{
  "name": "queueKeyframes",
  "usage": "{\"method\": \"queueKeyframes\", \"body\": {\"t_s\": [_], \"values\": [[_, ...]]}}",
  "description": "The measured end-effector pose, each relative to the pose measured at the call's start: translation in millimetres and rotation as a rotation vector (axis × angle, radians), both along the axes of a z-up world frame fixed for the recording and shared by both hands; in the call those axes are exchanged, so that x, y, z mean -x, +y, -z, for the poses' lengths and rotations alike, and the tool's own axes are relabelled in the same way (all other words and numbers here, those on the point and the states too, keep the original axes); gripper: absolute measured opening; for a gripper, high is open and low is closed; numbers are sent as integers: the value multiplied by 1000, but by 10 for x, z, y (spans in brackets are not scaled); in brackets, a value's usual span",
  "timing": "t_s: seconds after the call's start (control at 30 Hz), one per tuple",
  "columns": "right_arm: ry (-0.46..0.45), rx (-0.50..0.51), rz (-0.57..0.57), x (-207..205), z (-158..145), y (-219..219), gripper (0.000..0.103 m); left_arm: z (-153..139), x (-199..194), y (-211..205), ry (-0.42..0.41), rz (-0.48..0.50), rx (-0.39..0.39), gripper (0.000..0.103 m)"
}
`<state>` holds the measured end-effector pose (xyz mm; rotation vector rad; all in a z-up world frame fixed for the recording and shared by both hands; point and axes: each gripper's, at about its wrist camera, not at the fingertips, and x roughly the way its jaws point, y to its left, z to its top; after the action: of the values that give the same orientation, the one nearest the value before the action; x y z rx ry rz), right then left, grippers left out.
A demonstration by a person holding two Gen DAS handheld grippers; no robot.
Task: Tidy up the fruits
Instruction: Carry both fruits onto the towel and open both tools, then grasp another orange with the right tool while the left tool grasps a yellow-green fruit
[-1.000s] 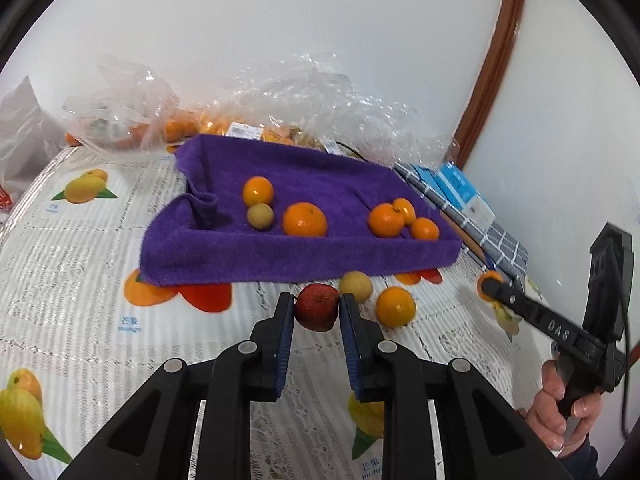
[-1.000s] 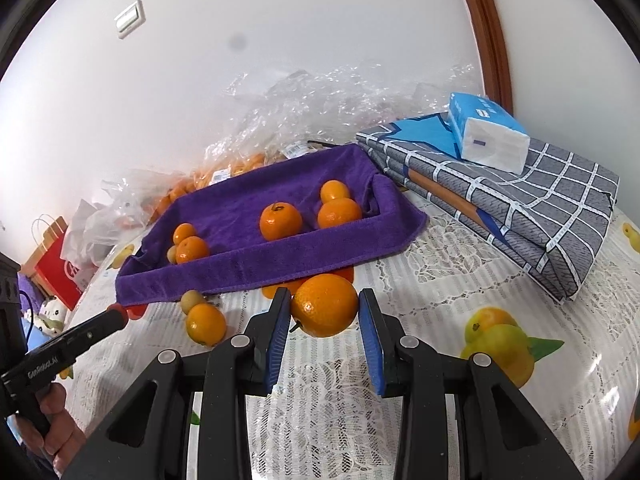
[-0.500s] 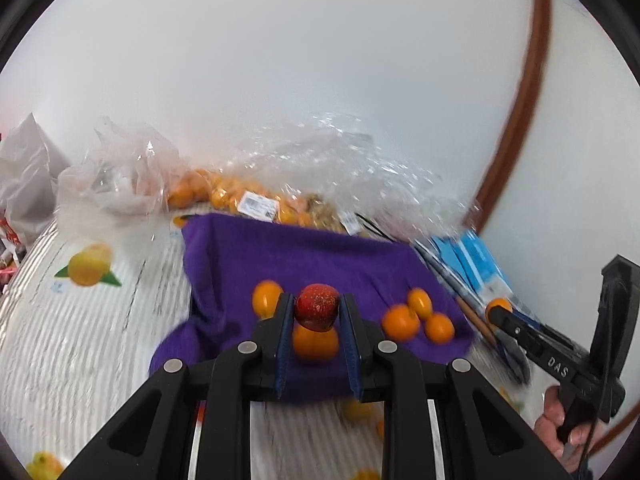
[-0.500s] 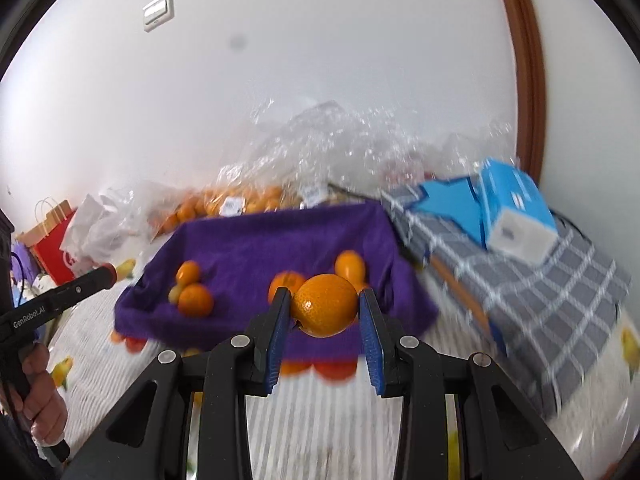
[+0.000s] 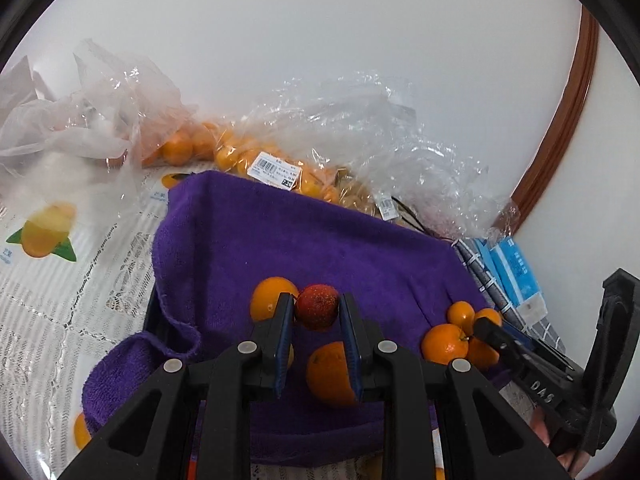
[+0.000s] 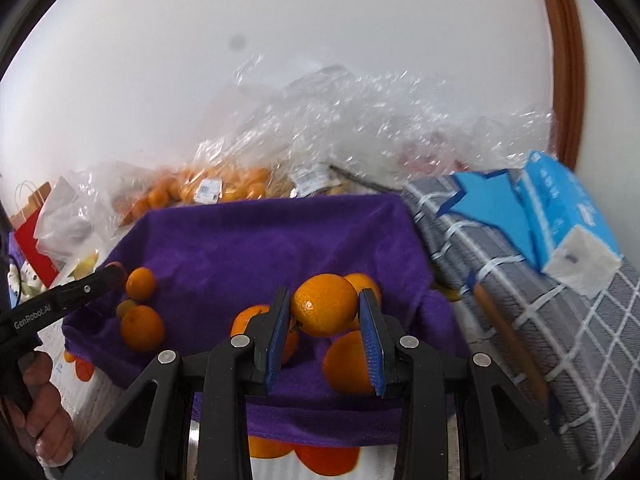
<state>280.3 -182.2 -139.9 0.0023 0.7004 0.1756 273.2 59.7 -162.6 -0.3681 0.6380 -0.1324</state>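
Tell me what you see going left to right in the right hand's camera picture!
Red paper bag → the other gripper → small orange on the purple towel → big orange in this gripper → grey checked cloth → blue tissue pack.

The back half of the purple towel (image 5: 320, 240) lies bare, open to a hand-held gripper. Nearer, oranges (image 6: 142, 326) crowd its left and right parts (three cluster at the right edge). Crinkled plastic bags (image 5: 360, 140) wall off the rear; a folded checked cloth (image 6: 520, 320) flanks the right.
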Motion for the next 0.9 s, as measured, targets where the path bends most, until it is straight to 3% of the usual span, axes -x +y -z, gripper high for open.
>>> {"method": "queueKeyframes", "body": {"t_s": [0.47,0.53,0.7,0.77,0.9], "values": [[26,-42,21,-41,73,-64,37,45,-41,-49,20,7,-20,22],[14,-27,15,-17,60,-28,43,44,-41,-52,22,7,-27,24],[-54,-25,17,83,-22,-32,73,17,-23,-84,8,17,-59,34],[-83,-53,28,139,-55,-85,78,3,-9,-95,1,13,-70,39],[-117,-84,52,195,-113,-159,80,-9,-1,-98,-7,16,-68,41]]}}
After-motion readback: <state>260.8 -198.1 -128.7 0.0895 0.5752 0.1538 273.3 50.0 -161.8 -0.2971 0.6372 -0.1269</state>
